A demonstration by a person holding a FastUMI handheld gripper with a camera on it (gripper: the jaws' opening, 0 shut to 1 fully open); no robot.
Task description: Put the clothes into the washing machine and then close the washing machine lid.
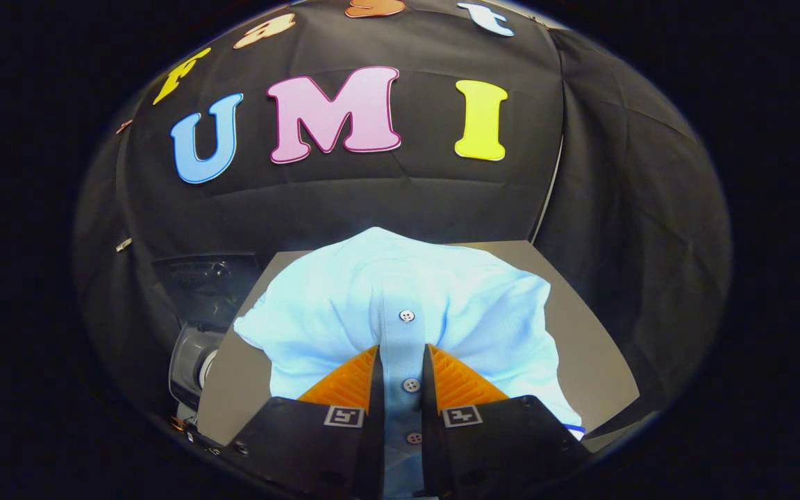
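Observation:
A light blue buttoned shirt (400,298) lies bunched on a grey table (580,333). My gripper (402,354) is shut on the shirt's button placket, with both fingers (344,385) pressing a strip of the cloth that carries several small buttons. The rest of the shirt spreads out beyond and to both sides of the fingers. Past the table's left edge, lower down, stands a grey washing machine (192,361) with its dark translucent lid (205,281) standing up; its inside is hidden.
The black cloth wall rises close behind the table and wraps round to the right. Bare table surface shows to the right of the shirt and in a narrow strip to its left.

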